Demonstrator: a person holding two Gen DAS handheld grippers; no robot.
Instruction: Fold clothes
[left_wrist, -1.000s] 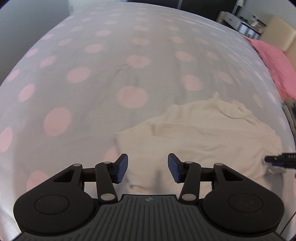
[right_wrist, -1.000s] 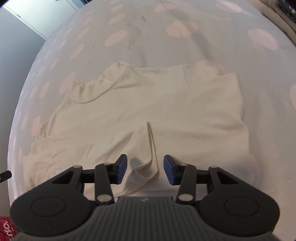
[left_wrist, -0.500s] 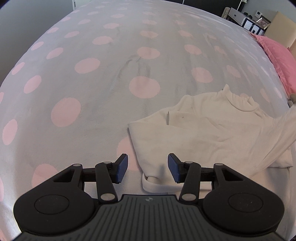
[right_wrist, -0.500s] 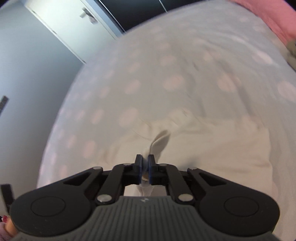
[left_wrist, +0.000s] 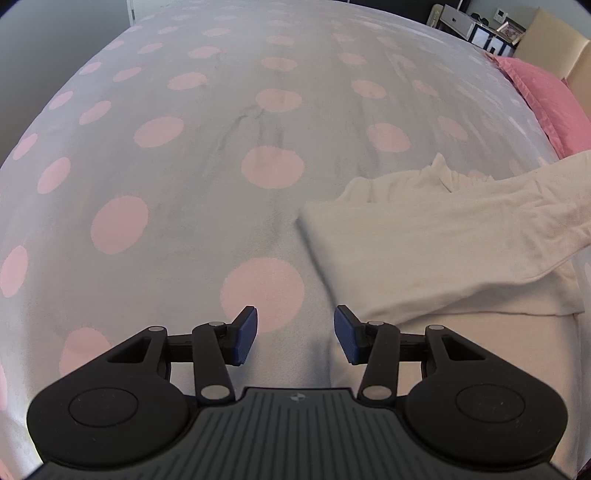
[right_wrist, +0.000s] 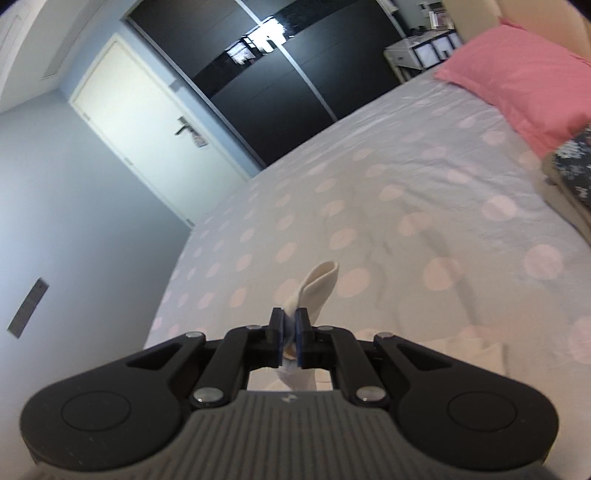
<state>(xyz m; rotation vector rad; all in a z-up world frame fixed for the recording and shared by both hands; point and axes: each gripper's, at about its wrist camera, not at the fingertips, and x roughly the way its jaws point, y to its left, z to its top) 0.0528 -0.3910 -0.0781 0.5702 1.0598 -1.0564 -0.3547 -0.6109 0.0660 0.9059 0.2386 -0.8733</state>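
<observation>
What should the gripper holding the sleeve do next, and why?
Probably carry it across the body. The right hand-held gripper is shut on the cream long-sleeved top, its sleeve lifted off the dotted grey bedspread, so laying it flat makes the fold.

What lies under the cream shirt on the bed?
The cream shirt lies on the dotted grey bedspread, which shows all around it. Its lifted sleeve crosses over the body. Whether anything else lies beneath the shirt is hidden.

Both wrist cameras overlook the spotted bedspread (left_wrist: 184, 147).
</observation>
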